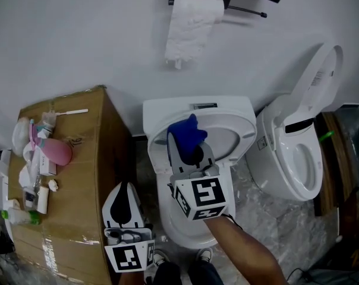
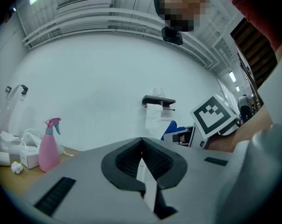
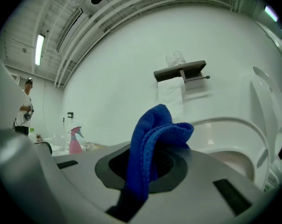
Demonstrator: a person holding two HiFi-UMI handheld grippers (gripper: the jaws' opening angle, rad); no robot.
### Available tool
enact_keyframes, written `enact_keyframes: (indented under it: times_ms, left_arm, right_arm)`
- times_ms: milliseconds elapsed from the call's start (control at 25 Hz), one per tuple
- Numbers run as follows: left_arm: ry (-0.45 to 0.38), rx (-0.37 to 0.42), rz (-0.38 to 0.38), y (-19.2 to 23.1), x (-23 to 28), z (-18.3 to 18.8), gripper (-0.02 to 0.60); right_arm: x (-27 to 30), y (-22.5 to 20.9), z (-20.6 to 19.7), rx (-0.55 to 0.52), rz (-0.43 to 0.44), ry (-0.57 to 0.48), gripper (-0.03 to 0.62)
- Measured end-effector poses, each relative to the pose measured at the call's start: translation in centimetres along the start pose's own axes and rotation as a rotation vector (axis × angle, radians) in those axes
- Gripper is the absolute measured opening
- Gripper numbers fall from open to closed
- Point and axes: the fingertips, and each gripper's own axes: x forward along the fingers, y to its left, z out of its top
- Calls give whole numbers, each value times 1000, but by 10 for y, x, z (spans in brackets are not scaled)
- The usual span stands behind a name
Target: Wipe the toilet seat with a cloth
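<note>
Right gripper [image 1: 188, 150] of my pair had its jaws pressed on a blue cloth [image 1: 187, 132], the folded fabric pinched between them and bunching out past the tips. From the head view, the cloth sat over the toilet [image 1: 194, 230] directly in front of me, at about 10 o'clock on the white seat [image 1: 242, 126]. I could not tell whether the cloth touched the seat. The right gripper view showed the same grip, with the cloth [image 3: 152, 139] rising from between the jaws of the right gripper [image 3: 152, 164] and the seat [image 3: 234, 125] curving away at 3 o'clock.

My left gripper [image 1: 125, 192] hung low at 8 o'clock from the toilet, between it and a cardboard box [image 1: 84, 177]. Its jaws were fully together on nothing, and its own view showed the ribbed pads of the left gripper [image 2: 142, 160] meeting.

A pink bottle [image 1: 54, 152] lay among clutter on the box, at 9 o'clock from the toilet; it also showed in the left gripper view [image 2: 48, 148]. A paper roll [image 1: 188, 28] hung on the wall [image 1: 78, 34] at 12 o'clock. A second toilet [image 1: 292, 159], lid raised, stood at 3 o'clock.
</note>
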Motion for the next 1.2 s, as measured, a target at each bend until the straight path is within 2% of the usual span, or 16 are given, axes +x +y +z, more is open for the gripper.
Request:
enact_keyframes:
  times_ms: [200,560,840,1080,1200]
  left_arm:
    - [8,3,-19,-26,10,-4,15]
    - [19,-7,-66,-86,29,-14,15]
    - [24,-3,-92,-127,42,-22,15]
    - [36,5,-107,-156,49,-32,15]
    - [41,7,-110,-166,51,-38,15]
  right_arm:
    - [-15,-44,9,32,-35,-34,61]
    - [-45,-113,17,24,-68,-66,61]
    - [-70,-166,12,93,-91,-77,61]
    - [-85,-199,-3,72,-106,-57,61]
    - [-90,-208,-11,27,-110,-54,61]
